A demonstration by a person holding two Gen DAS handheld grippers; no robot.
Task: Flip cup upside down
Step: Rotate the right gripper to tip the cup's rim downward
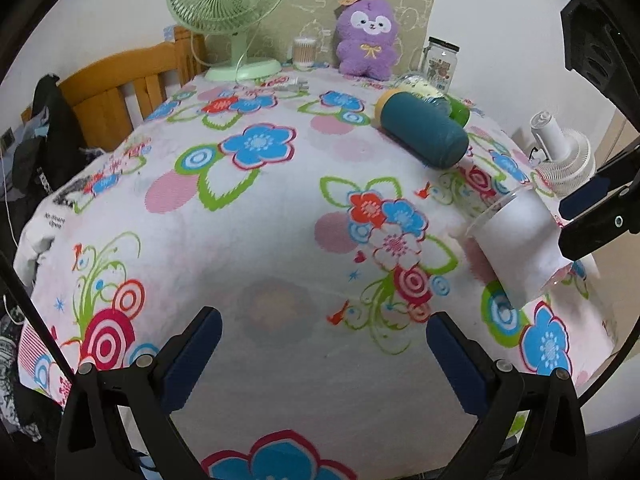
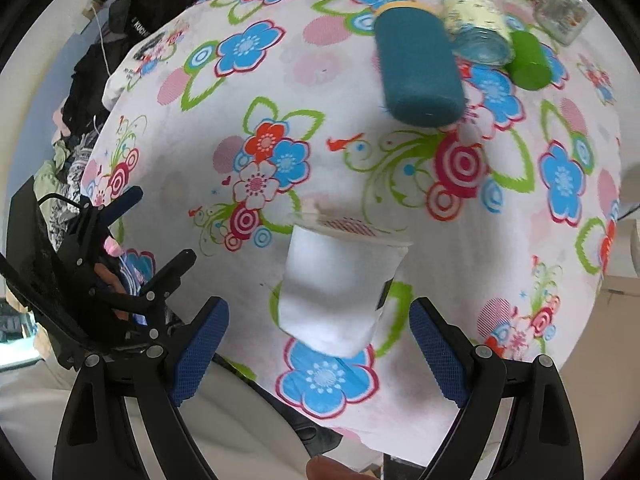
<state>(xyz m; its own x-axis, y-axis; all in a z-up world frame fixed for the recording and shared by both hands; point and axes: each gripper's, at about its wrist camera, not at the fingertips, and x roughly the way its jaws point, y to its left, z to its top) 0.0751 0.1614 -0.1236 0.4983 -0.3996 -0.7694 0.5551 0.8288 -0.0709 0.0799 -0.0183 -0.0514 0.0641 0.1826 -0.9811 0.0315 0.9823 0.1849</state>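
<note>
My right tool (image 2: pixel 318 344) is spread wide, with the blurred white cup (image 2: pixel 340 288) tilted between its fingers, apparently untouched, over the floral surface (image 2: pixel 400 184). My left tool (image 1: pixel 324 354) gapes empty. A teal bottle (image 2: pixel 418 72) lies beyond, well apart.

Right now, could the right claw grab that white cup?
Probably yes. The right claw is open wide, and the white cup sits tilted just ahead, between its two fingers, with nothing in the way. The cup is blurred, so its exact pose is hard to tell.
</note>
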